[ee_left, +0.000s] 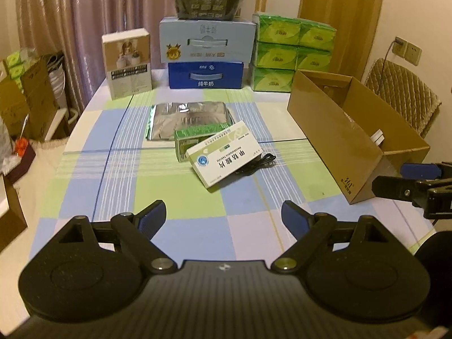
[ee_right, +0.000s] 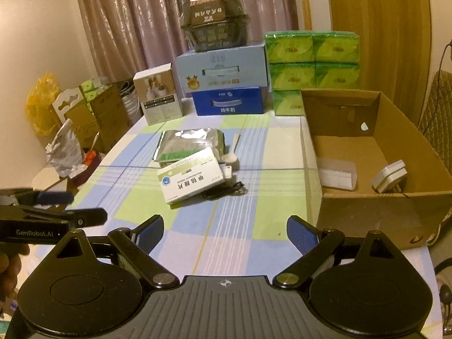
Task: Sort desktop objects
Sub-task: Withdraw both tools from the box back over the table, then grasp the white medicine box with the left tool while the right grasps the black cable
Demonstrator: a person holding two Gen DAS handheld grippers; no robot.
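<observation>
On the checked tablecloth a white medicine box (ee_left: 226, 158) (ee_right: 192, 179) leans on a small green box (ee_left: 197, 138). Behind them lies a silver foil bag (ee_left: 189, 118) (ee_right: 189, 144). A black cable (ee_left: 257, 163) (ee_right: 226, 190) lies coiled to the right of the box, and a white spoon (ee_right: 231, 152) rests further back. An open cardboard box (ee_left: 333, 138) (ee_right: 367, 214) on the right holds a white plug adapter (ee_right: 391, 179) and a translucent case (ee_right: 337, 175). My left gripper (ee_left: 223, 217) (ee_right: 87, 206) and right gripper (ee_right: 226, 230) (ee_left: 389, 178) both hover open and empty, short of the pile.
Stacked milk cartons (ee_left: 206, 56), a black container on top (ee_left: 207, 0), a beige product box (ee_left: 127, 62) and green tissue packs (ee_left: 291, 50) line the far edge. A padded chair (ee_left: 404, 90) stands behind the cardboard box. Boxes and bags (ee_right: 84, 113) crowd the floor at left.
</observation>
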